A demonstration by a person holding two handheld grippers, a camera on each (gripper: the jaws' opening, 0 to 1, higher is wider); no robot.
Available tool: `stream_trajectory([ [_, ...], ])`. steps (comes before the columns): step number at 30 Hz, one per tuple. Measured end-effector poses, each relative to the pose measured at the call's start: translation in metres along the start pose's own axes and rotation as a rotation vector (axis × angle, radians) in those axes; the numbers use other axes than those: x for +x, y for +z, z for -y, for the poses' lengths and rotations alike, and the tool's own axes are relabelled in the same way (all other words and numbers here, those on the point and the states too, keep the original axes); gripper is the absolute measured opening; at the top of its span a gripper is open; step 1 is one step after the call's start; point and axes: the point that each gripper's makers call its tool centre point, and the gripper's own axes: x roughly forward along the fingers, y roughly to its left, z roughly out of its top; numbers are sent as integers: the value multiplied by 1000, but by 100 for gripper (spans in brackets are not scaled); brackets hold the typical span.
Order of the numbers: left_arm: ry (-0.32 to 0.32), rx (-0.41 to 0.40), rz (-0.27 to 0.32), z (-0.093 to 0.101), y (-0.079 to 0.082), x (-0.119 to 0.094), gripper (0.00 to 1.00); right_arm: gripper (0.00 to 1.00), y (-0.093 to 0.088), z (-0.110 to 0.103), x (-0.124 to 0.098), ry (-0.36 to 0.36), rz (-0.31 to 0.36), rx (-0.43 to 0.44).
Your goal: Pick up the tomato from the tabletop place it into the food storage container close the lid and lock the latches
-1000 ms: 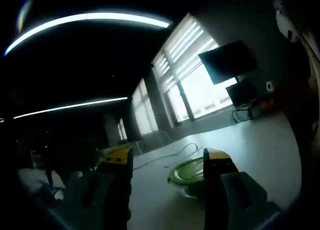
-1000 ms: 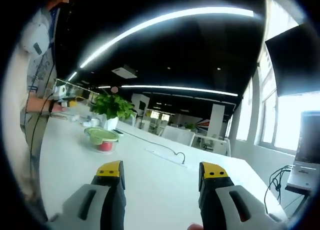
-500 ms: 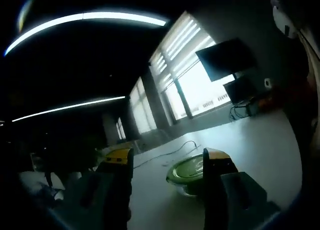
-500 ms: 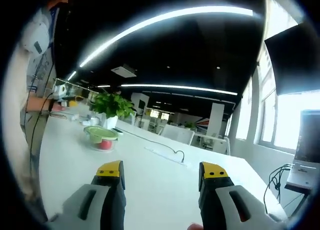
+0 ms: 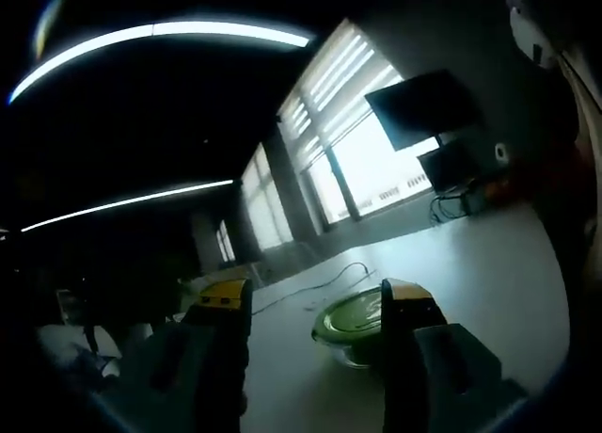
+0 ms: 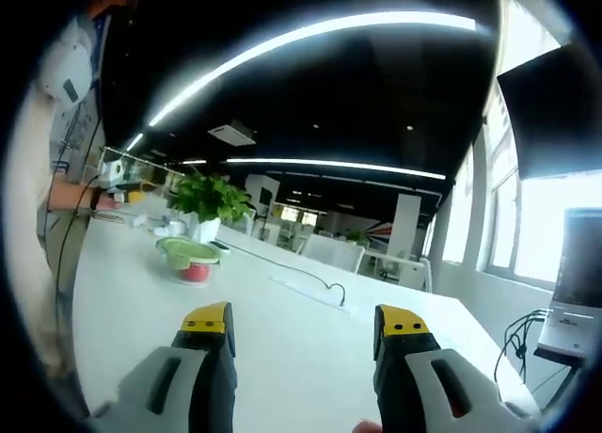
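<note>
Jaws spread and empty on both the left gripper point(image 5: 306, 296) and right gripper point(image 6: 306, 322); food storage container point(image 5: 353, 325) sat close ahead of the left jaws, right of centre, green lid on; lay well apart, up-left, for the right; tomato point(image 6: 197, 272) glimpsed red inside there.

**Dim, backlit left view; brighter, clearer right view**

The left gripper view is dark and soft, lit mostly by glaring windows point(image 5: 348, 160) and curved ceiling light strips point(image 5: 160, 33). The right gripper view is brighter, its white table point(image 6: 282, 339) evenly lit, a window point(image 6: 541, 235) blown out. Fisheye distortion bends straight lines near both edges
</note>
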Motion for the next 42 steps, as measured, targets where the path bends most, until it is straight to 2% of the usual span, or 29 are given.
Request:
stream_trajectory([
  [24,4,-1,1,-2,-1,0,45,53,-5,5,1,-8,-12,-8],
  [42,-5,17,3,0,0,4,45,53,-3,0,3,-8,-14,-13],
])
